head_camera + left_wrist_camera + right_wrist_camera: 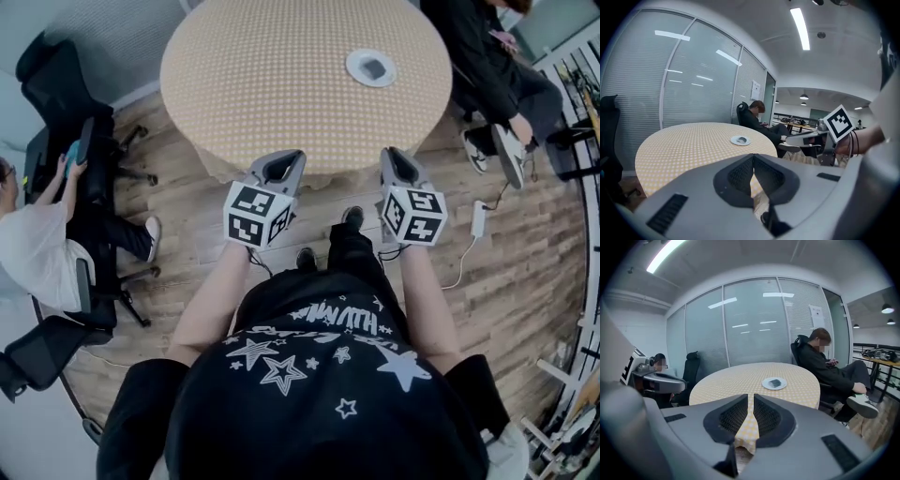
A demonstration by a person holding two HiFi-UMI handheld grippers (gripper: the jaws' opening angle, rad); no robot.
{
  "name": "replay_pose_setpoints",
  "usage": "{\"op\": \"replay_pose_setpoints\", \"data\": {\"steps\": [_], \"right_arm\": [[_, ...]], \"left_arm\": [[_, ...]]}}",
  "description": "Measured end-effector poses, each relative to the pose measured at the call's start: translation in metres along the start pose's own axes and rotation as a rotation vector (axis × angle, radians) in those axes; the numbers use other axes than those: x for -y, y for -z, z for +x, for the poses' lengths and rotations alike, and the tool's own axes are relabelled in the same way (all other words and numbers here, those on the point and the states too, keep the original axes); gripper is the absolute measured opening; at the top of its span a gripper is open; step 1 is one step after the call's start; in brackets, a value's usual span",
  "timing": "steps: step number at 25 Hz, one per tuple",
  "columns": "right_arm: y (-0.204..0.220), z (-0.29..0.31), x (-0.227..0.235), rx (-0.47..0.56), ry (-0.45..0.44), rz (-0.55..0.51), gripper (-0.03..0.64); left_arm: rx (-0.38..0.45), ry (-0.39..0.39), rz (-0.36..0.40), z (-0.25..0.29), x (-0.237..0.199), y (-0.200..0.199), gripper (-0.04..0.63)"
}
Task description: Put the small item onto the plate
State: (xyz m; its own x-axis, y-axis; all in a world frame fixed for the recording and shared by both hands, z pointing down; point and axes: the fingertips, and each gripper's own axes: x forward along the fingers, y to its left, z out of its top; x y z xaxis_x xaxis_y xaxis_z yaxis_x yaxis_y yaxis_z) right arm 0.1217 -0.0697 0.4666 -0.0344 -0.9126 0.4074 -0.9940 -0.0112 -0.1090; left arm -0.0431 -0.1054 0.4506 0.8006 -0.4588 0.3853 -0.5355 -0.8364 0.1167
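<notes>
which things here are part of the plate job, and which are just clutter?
Job:
- plate
- small dark item, lying on the plate
- round table
- left gripper and right gripper, both shut, nothing held

Lying about:
- black office chair
- white adapter with its cable on the floor
- seated person at left
- seated person at right
</notes>
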Motion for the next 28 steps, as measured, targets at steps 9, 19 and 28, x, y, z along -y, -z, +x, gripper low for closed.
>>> {"op": "replay_pose_setpoints", "data": {"steps": [9, 19, 28], "right_arm": [[0.011, -0.036, 0.016, 0.024, 0.028, 0.027, 0.051], [0.016, -0.081, 0.023, 0.028, -0.038, 0.015, 0.049], [0.029, -0.142, 0.024, 0.046, -0.080, -0.020, 0.044]], "left_arm": [[0.002, 0.030, 0.016, 0.003, 0.031, 0.000, 0.008], [0.009, 0.017, 0.003, 0.006, 0.089, -0.004, 0.008], [0.022, 0.004, -0.001, -0.013, 0.144, 0.005, 0.008]]}}
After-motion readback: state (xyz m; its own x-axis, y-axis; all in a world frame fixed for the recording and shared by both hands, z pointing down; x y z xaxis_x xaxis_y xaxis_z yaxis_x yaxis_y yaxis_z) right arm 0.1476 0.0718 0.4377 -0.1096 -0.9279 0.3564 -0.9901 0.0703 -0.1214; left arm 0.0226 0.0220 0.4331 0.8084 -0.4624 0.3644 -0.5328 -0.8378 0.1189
